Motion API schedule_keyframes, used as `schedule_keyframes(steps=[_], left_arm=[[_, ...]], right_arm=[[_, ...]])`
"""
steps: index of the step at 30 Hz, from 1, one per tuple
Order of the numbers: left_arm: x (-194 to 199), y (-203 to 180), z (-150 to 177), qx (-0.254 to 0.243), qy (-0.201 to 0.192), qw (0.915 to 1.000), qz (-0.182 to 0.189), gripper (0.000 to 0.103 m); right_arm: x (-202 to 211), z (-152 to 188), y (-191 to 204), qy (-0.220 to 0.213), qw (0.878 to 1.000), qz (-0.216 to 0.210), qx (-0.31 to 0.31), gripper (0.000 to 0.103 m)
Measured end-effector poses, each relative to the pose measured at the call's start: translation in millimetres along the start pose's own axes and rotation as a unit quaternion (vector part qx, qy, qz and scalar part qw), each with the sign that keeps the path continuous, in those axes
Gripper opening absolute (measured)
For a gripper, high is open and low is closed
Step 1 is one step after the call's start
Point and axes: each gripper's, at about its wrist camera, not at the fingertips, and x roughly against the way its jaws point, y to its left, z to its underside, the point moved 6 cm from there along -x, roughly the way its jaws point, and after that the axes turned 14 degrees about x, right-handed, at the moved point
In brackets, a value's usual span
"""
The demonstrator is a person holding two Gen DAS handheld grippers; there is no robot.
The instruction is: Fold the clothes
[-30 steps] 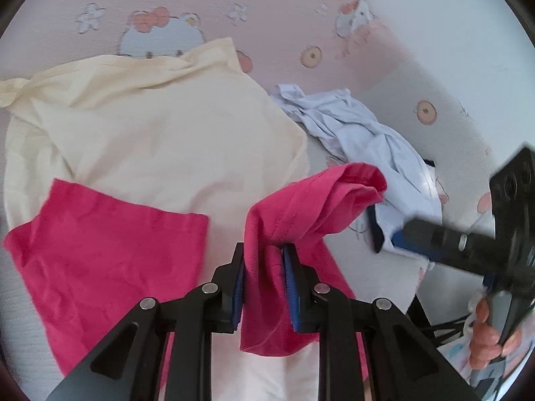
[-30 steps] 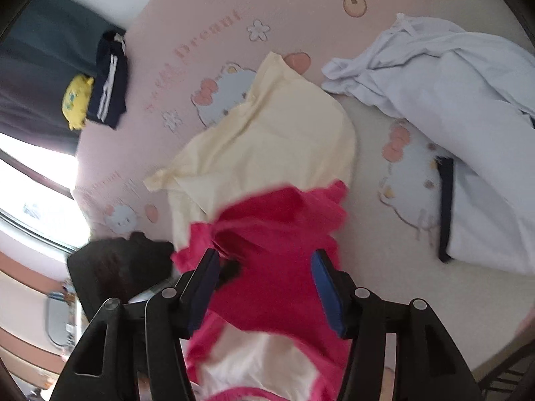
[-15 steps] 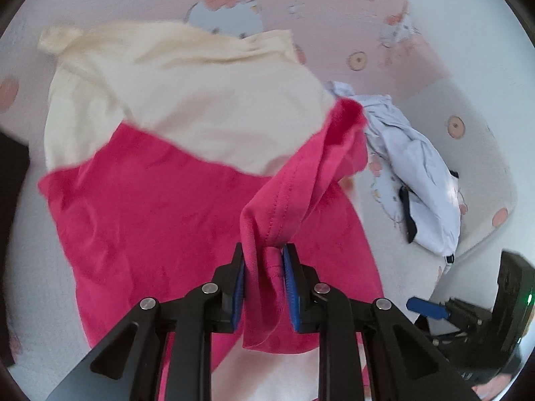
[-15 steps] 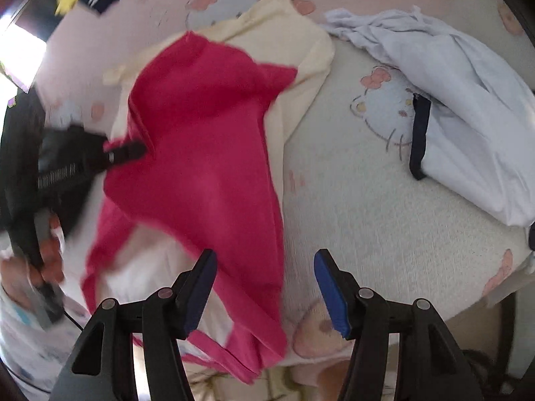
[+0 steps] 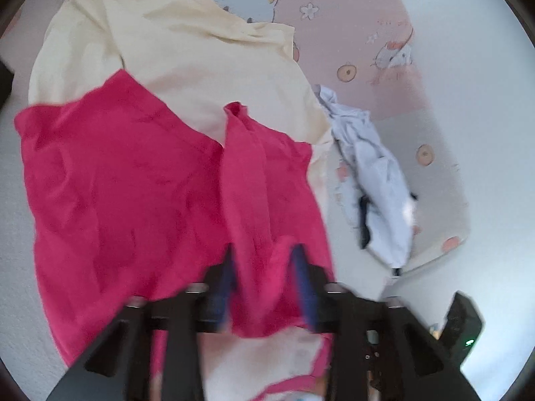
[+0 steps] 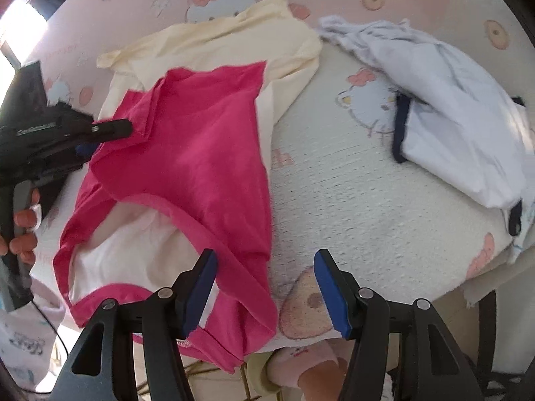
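My left tongs (image 5: 264,267) opening around pink shirt (image 5: 133,183) fold; right tongs (image 6: 265,287) spread, empty, shirt hem at their left

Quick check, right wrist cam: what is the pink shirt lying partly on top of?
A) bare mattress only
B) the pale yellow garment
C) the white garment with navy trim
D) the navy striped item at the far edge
B: the pink shirt overlaps the pale yellow garment, whose far part shows beyond its top edge; the white garment with navy trim lies apart to the right.
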Motion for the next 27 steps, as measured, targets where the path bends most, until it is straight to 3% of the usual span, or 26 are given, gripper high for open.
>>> schedule_keyframes(steps=[1,4,9,12,15,19,21,27], left_arm=[[4.4,1.7,1.4,0.013,-0.004,0.9998,0.012,0.077],[19.9,6.9,5.4,0.042,-0.023,0.9980,0.039,0.078],[27.4,24.0,17.6,0.059,-0.008,0.9979,0.024,0.078],[23.8,30.1,28.1,0.058,-0.001,0.9982,0.016,0.078],[19.2,23.6,33.5,-0.007,-0.017,0.9989,-0.044,0.078],[16.1,4.9,39.4,-0.121,-0.046,0.9848,-0.115,0.078],[14.0,2.8,38.9,-0.139,-0.057,0.9798,-0.132,0.078],[-4.9,12.2,34.7,-0.145,-0.049,0.9762,-0.153,0.078]], right_arm=[[2.7,1.5,0.1,-0.008,1.000,0.003,-0.005,0.060],[16.5,6.8,5.3,-0.045,0.999,0.017,-0.024,0.060],[30.7,16.1,14.1,-0.090,0.994,0.048,-0.037,0.060],[25.9,26.3,17.3,-0.086,0.994,0.051,-0.036,0.060],[16.9,36.8,23.4,-0.070,0.996,0.058,-0.014,0.060],[6.0,42.2,25.7,-0.056,0.996,0.075,0.006,0.060],[1.1,40.3,24.6,-0.059,0.996,0.074,0.005,0.060],[-14.0,32.4,26.0,-0.051,0.994,0.096,0.027,0.060]])
